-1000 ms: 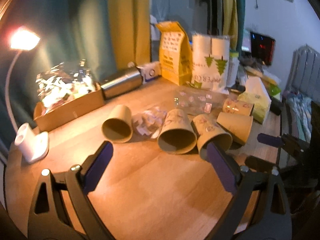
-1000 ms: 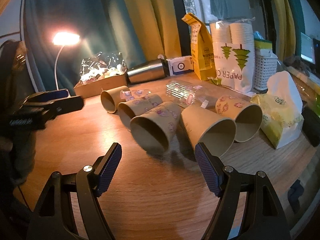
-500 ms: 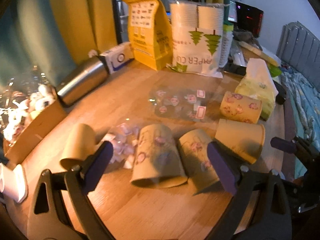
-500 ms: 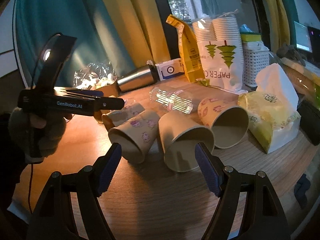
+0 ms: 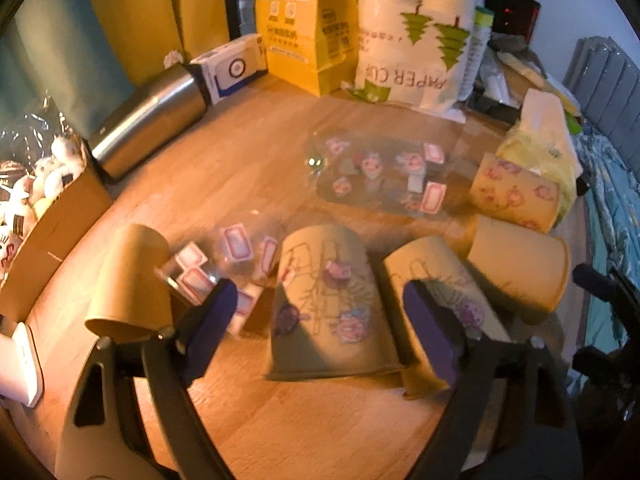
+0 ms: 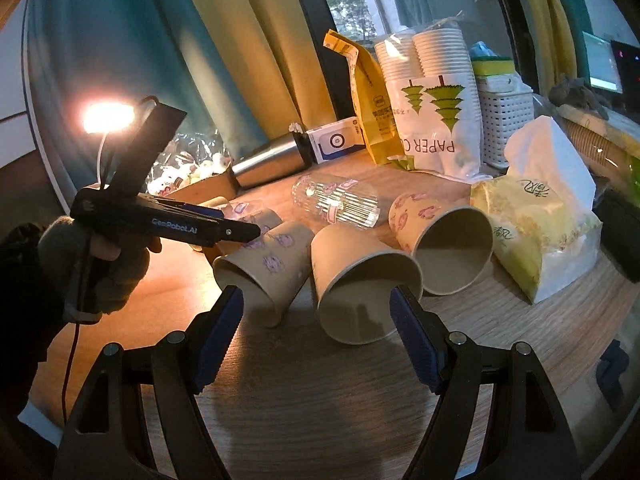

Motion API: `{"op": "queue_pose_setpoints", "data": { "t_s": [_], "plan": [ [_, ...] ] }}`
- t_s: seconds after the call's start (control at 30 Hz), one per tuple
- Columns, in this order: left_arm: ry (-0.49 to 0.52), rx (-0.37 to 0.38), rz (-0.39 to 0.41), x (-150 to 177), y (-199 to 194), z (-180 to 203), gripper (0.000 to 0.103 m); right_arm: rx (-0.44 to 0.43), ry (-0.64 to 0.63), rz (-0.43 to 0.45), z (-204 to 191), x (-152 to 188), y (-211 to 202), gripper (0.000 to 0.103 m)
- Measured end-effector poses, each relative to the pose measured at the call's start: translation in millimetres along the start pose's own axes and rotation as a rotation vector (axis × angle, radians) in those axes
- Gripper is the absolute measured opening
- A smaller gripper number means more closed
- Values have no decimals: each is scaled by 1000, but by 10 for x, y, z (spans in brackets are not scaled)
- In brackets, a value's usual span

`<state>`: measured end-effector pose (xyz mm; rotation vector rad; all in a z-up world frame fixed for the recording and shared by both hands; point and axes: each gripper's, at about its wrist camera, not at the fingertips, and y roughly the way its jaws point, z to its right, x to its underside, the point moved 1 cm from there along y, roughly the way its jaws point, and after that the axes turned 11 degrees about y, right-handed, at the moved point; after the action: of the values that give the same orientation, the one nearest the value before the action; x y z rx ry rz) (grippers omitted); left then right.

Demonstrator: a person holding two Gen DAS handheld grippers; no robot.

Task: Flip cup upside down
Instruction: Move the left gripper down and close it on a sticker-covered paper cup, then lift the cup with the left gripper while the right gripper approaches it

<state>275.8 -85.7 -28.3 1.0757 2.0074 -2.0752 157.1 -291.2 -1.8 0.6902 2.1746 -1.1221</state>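
Several tan paper cups lie on their sides on the wooden table (image 5: 320,432). In the left wrist view a flower-printed cup (image 5: 328,304) lies between the fingers of my open left gripper (image 5: 320,316), which hovers just above it. Another printed cup (image 5: 436,280) lies to its right, a plain cup (image 5: 128,284) to its left. In the right wrist view my open right gripper (image 6: 316,332) faces the mouth of a plain cup (image 6: 360,284), with printed cups on either side (image 6: 264,268) (image 6: 444,248). The left gripper also shows in the right wrist view (image 6: 240,234), above the cups.
Clear plastic cups with stickers (image 5: 380,172) (image 5: 224,264) lie among the paper cups. At the back stand a steel flask (image 5: 148,116), a yellow bag (image 5: 308,20) and a pack of paper cups (image 5: 416,36). A tissue pack (image 6: 536,216) lies right, a snack box (image 5: 44,216) left.
My left gripper has moved forward and down over the flower-printed cup. My right gripper has drifted closer to the plain cup's mouth. Both stay open.
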Motion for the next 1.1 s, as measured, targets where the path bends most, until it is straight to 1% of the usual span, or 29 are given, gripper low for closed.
{"op": "queue_pose_setpoints", "data": {
  "t_s": [0.13, 0.2, 0.23, 0.27, 0.4, 0.5, 0.6, 0.7, 0.87, 0.97, 1.0, 1.1],
  "plan": [
    [9, 2, -28, 14, 82, 10, 86, 1, 0, 0, 2, 0, -1, 79],
    [11, 4, -39, 26, 117, 18, 78, 5, 0, -3, 9, 3, 2, 79],
    [15, 2, -44, 30, 130, 24, 71, 7, -1, -4, 10, 6, 2, 79],
    [17, -2, -49, 36, 140, 27, 67, 8, 0, -4, 10, 10, 1, 79],
    [18, 1, -29, 83, 101, 36, 65, 16, -2, -2, -3, 17, -11, 79],
    [12, 7, 5, 146, 8, 45, 63, 19, -8, 1, -42, 25, -25, 79],
    [-4, 14, 62, 223, -163, 45, 63, 21, -19, 3, -98, 33, -49, 79],
    [-12, 7, 116, 370, -371, 71, 63, 21, -30, 8, -177, 49, -86, 79],
    [-37, -33, 240, 704, -791, 184, 63, 1, -46, 12, -348, 89, -155, 79],
    [-56, -54, 339, 951, -1054, 310, 63, -21, -56, 10, -474, 101, -207, 78],
    [-53, -72, 387, 1050, -1156, 392, 63, -36, -55, 9, -520, 97, -232, 78],
    [-38, -126, 483, 1269, -1339, 590, 63, -90, -41, -2, -621, 75, -310, 78]
  ]
}}
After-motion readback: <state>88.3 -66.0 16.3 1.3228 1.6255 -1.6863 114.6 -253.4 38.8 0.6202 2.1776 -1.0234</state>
